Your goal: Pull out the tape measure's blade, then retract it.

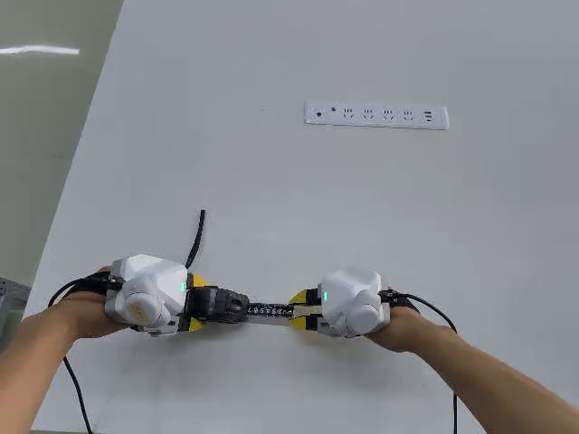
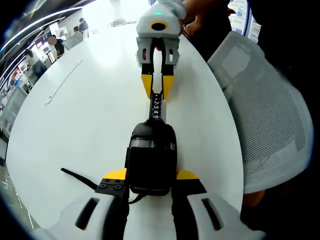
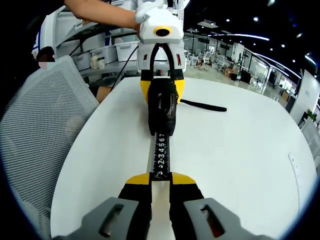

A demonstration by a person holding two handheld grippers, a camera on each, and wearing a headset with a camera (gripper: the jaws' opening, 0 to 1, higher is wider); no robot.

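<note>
The white counter (image 1: 271, 181) spreads wide ahead of you. A mesh chair (image 2: 265, 120) stands just off its near edge, and a white power strip (image 1: 376, 115) lies well apart from the work, toward the far side. Down by the near edge your two claws face each other nose to nose. Your left claw (image 1: 196, 304) is clamped on the black tape measure case (image 1: 220, 305), one jaw on either side of it. Whether the case rests on the counter or hangs just over it, I cannot tell. Your right claw (image 1: 300, 310) is pinched tight on the tip of the blade (image 1: 270, 310), which runs straight from the mouth of the case to that claw. Only a short run of blade is out: the right gripper view shows digits up to about seven between your jaws and the case.

Your move turns on that line. The blade's long axis lies left to right across you, in line with both claws, with the case near the right claw and to its left. By my judgement, pulling out means drawing your right hand rightward along that line, level and without twist. Retracting means easing it toward the case. A thin black strap (image 1: 196, 235) trails from the case away from you, apart from the blade.
</note>
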